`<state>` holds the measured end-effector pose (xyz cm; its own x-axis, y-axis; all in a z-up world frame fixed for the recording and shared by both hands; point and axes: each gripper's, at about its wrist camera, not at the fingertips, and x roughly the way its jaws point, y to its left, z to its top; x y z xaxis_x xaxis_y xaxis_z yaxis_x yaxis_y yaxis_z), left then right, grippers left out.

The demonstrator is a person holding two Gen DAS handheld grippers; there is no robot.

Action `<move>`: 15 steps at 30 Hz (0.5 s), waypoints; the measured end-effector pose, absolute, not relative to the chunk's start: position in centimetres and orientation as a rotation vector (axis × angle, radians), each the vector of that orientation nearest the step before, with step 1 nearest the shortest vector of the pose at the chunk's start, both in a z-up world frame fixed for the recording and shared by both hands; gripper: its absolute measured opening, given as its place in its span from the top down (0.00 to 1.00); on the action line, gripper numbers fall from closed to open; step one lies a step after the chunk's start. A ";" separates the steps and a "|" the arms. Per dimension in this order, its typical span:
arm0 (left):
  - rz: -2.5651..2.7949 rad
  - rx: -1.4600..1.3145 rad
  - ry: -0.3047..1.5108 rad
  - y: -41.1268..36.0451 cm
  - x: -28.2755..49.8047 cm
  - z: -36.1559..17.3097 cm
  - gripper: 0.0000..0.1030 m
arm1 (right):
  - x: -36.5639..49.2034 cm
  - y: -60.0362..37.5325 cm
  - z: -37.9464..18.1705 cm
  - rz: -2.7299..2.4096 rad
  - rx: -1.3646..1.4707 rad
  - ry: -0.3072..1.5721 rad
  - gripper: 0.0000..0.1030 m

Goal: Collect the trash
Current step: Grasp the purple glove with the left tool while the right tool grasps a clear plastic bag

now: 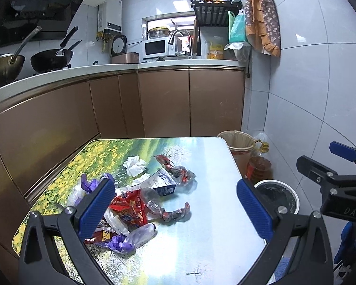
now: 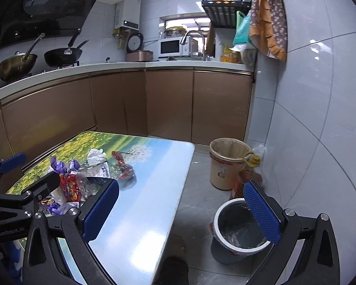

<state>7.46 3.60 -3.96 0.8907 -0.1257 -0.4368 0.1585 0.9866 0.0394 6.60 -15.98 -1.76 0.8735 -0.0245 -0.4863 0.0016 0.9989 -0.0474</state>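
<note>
A heap of trash lies on the left half of the small printed table [image 1: 201, 237]: a red snack wrapper [image 1: 128, 207], a crushed clear plastic bottle [image 1: 142, 234], purple plastic [image 1: 119, 243], a white-blue carton [image 1: 165, 184], crumpled white tissue [image 1: 135, 165] and red-clear wrappers [image 1: 175, 169]. The heap also shows in the right wrist view [image 2: 71, 185]. My left gripper [image 1: 175, 209] is open above the heap, empty. My right gripper [image 2: 180, 211] is open and empty, over the table's right edge and a white-rimmed bin [image 2: 239, 230] on the floor.
A beige lined bin [image 2: 225, 163] and an oil bottle [image 2: 248, 178] stand on the floor by the tiled wall. Brown cabinets [image 1: 163, 104] run behind the table, with woks, a microwave and a sink on the counter.
</note>
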 end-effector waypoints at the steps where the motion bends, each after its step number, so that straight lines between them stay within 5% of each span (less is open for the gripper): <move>1: -0.150 0.071 0.451 3.8 7.7 -4.1 0.00 | 6.9 -15.7 -1.9 -0.011 -0.050 0.514 0.00; 15: -0.129 0.029 0.529 9.9 10.3 -7.5 0.00 | 10.5 -10.9 -4.5 0.134 -0.079 0.633 0.00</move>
